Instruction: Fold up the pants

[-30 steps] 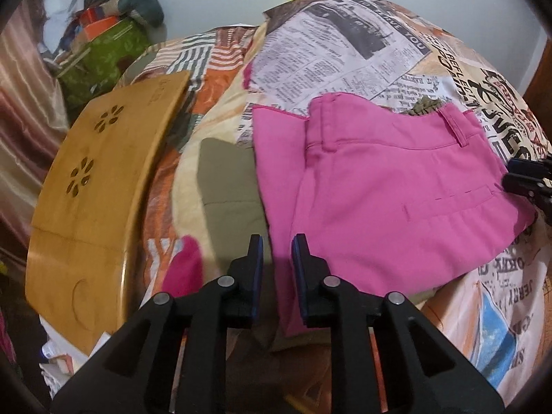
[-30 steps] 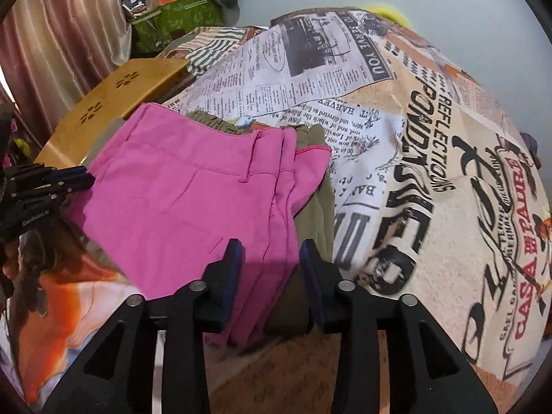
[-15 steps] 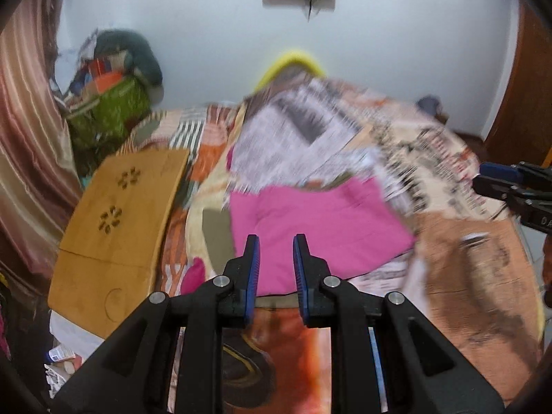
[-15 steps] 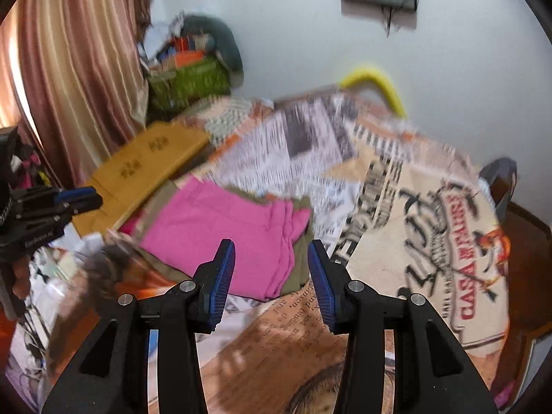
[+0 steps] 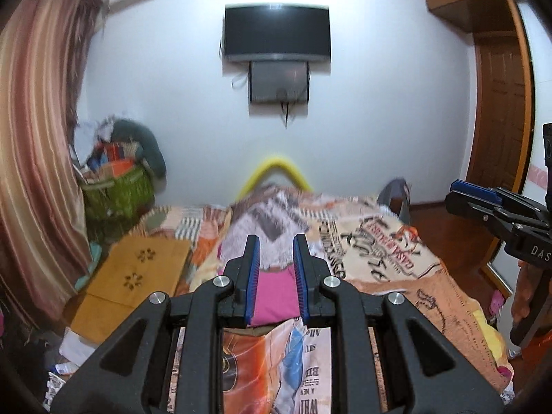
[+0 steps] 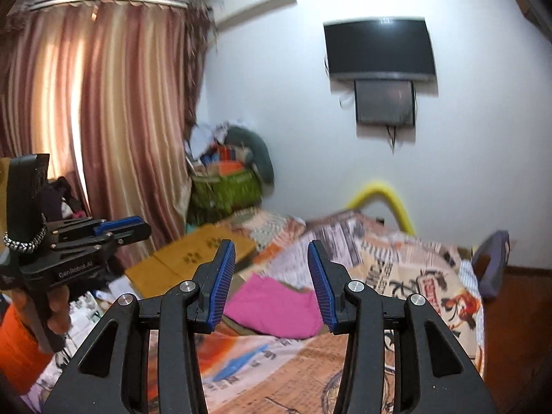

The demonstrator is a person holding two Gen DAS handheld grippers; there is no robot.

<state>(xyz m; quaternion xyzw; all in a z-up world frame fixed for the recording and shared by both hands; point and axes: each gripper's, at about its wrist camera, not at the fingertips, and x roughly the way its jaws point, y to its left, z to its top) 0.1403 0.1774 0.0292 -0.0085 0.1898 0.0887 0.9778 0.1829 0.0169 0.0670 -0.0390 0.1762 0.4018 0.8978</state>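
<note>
The pink pants [image 6: 276, 307] lie folded flat on the bed, on top of an olive garment. In the left wrist view the pants [image 5: 274, 293] show between my fingers, far ahead. My left gripper [image 5: 275, 252] is open and empty, held well back from the bed; it also shows in the right wrist view [image 6: 138, 229]. My right gripper [image 6: 272, 252] is open wide and empty, raised above the bed's near end; it also shows in the left wrist view [image 5: 455, 195].
The bed [image 6: 414, 276] has a newspaper-print cover. A wooden lap table [image 5: 138, 276] lies on its left side. A green basket of clothes [image 6: 224, 189] stands in the corner by the curtain [image 6: 103, 120]. A TV [image 5: 276, 32] hangs on the wall. A wooden door [image 5: 500, 103] is at the right.
Both grippers have pulled back and up from the folded pants, so the whole room shows now. The right gripper has opened wider. The pants stay on the bed.
</note>
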